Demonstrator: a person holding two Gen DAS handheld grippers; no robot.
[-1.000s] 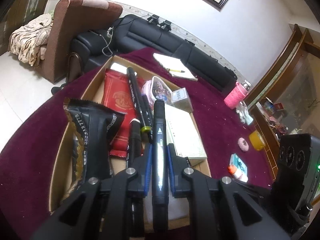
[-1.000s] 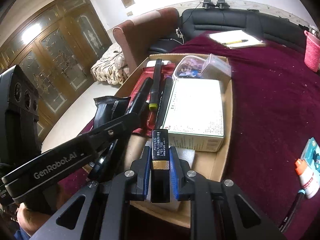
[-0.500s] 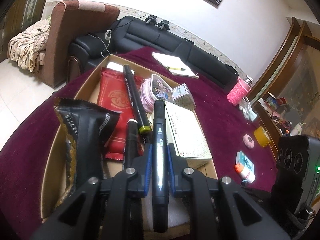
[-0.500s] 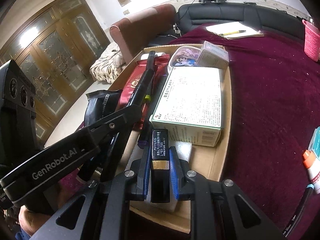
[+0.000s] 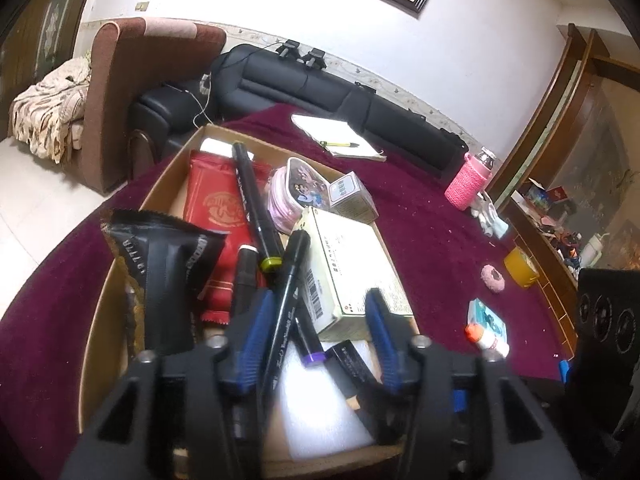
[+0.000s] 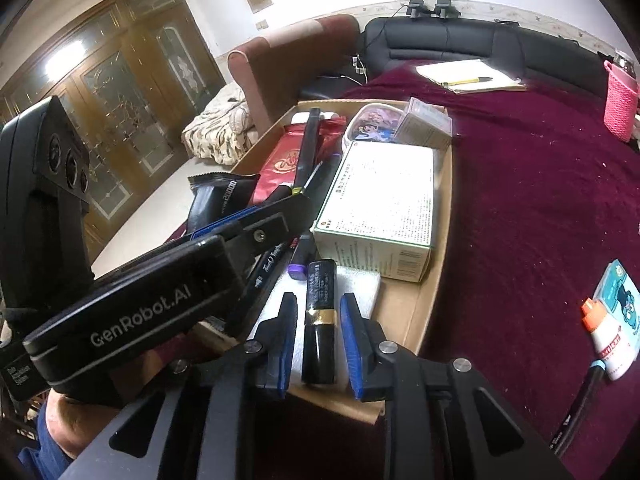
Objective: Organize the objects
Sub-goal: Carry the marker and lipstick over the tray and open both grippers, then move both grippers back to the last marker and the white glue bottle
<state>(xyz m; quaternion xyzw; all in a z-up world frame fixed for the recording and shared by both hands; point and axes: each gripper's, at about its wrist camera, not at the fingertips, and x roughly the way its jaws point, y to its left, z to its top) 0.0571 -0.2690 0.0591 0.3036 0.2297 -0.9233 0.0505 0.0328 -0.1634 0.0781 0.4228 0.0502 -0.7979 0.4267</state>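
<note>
A cardboard box (image 5: 168, 184) on the maroon table holds packets, pens and cartons. My left gripper (image 5: 318, 332) hovers over its near end with the jaws opening. A black marker (image 5: 288, 292) lies slanted between them, leaning by the left pad, and the right pad is well clear of it. My right gripper (image 6: 320, 328) is just beside it and its jaws are opening. A black lipstick tube with a gold band (image 6: 320, 312) rests between its blue pads on white foam (image 6: 360, 280), with a thin gap on each side.
In the box are a green-and-white carton (image 5: 348, 264), a red packet (image 5: 216, 200), a black packet (image 5: 168, 272) and a purple-capped marker (image 5: 310, 344). On the cloth lie a glue bottle (image 6: 608, 340), yellow tape (image 5: 520, 268), a notepad (image 5: 340, 140) and a pink-sleeved bottle (image 5: 468, 184).
The left jaws have spread apart and the black marker they gripped now lies tilted between them. The right jaws have parted slightly from the lipstick tube.
</note>
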